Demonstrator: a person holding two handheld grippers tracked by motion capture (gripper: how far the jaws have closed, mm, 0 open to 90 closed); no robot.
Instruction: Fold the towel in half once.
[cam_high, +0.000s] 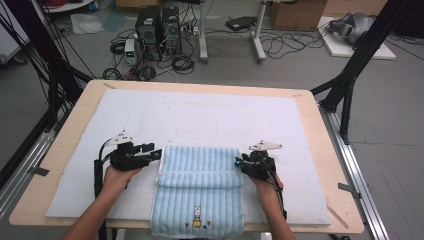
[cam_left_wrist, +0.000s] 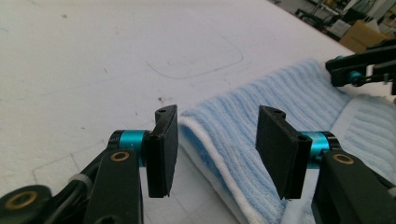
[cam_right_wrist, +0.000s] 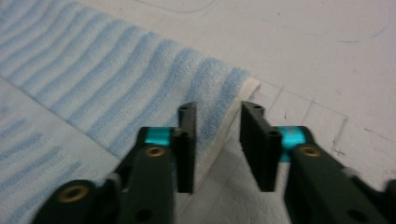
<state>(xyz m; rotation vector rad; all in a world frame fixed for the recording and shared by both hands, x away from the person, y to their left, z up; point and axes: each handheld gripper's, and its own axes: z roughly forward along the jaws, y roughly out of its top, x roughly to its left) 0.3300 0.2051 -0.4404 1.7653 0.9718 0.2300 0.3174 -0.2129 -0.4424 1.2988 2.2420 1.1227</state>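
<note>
White mat (cam_high: 200, 120) bears blue towel (cam_high: 200, 172) between both open tongs.

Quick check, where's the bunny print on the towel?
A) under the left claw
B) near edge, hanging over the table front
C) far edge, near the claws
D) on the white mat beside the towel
B: in the high view the bunny sits on the towel end by the table's front edge.

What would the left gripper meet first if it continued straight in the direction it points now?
Probably the folded edge of the blue towel, which lies just ahead between the open jaws of the left gripper; exact depth is unclear.
</note>
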